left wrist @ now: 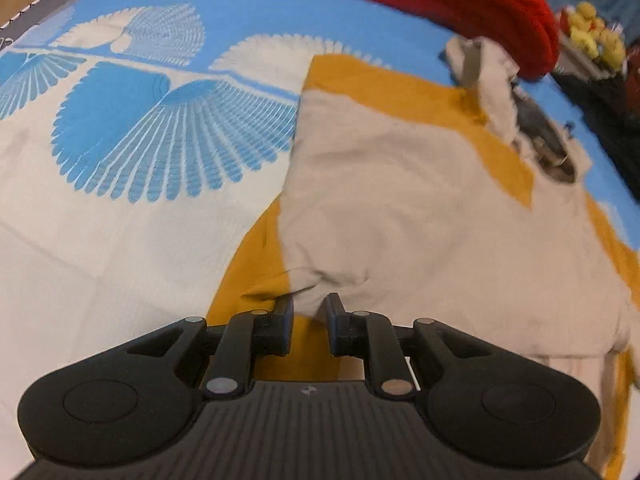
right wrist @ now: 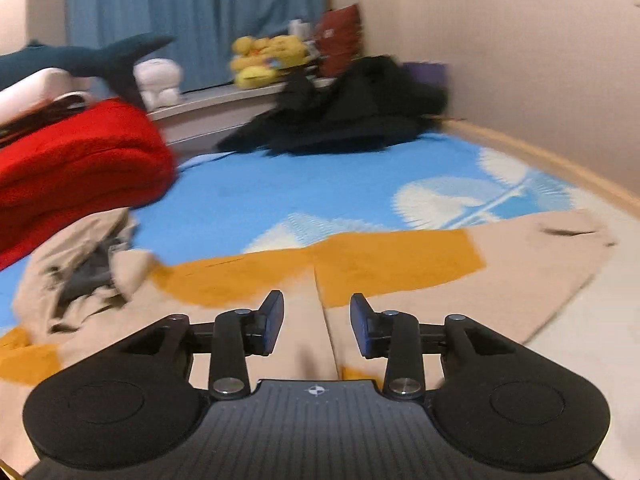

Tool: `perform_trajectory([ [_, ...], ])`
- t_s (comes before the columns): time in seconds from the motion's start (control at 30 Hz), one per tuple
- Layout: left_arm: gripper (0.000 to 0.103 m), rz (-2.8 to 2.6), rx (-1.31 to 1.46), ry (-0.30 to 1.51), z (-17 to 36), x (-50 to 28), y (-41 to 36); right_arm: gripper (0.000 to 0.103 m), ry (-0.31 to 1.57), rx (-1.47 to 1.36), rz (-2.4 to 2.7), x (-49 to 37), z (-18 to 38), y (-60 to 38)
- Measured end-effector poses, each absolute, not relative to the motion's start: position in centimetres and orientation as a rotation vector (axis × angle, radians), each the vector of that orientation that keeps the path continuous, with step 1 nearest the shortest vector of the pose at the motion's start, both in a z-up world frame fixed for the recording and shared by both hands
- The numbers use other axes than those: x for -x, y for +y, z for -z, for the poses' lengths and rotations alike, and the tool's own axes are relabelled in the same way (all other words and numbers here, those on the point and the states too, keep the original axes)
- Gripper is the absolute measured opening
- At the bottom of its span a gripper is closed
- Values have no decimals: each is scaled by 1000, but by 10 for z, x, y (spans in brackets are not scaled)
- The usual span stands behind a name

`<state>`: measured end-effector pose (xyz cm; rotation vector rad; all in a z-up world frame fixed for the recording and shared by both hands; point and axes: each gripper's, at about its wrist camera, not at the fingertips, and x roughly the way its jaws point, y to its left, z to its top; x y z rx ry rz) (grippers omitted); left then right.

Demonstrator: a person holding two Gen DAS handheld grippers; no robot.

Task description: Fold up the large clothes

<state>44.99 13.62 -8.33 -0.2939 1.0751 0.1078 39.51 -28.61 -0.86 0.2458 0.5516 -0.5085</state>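
Left wrist view: left gripper (left wrist: 309, 307) at bottom centre, jaws slightly parted, a bunched fold of beige-and-mustard garment (left wrist: 400, 208) poking into the gap; cannot tell whether pads pinch it or just sit beside it. Garment spread across centre and right of frame on blue-and-white patterned bedspread (left wrist: 132, 128), hood (left wrist: 504, 92) crumpled at upper right. Red fleece blanket (left wrist: 452, 4) along top right, touching the hood. Yellow plush toys (left wrist: 596, 36) at far right edge.

Right wrist view, blurred: right gripper (right wrist: 317, 312) at bottom centre, jaws apart, nothing between them, hovering over same garment (right wrist: 380, 264). Centre seam running up between the fingers, mustard band across mid-frame, beige sleeve out to the right. Hood (right wrist: 84, 276) bunched at left. Red blanket (right wrist: 80, 160) left, dark clothes pile (right wrist: 352, 112) upper centre, plush shark (right wrist: 96, 60) upper left, blue curtain (right wrist: 192, 12) behind.
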Motion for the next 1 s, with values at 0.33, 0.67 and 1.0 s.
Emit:
perform_trajectory([
  [0.33, 24, -125, 381, 1107, 88, -455, 137, 42, 731, -466, 268, -410, 46, -285],
  [0.67, 11, -156, 418, 1095, 88, -455, 150, 42, 701, -433, 279, -401, 27, -294],
  [1.0, 16, -205, 427, 1039, 53, -436, 146, 42, 651, -411, 310, -365, 4, -342],
])
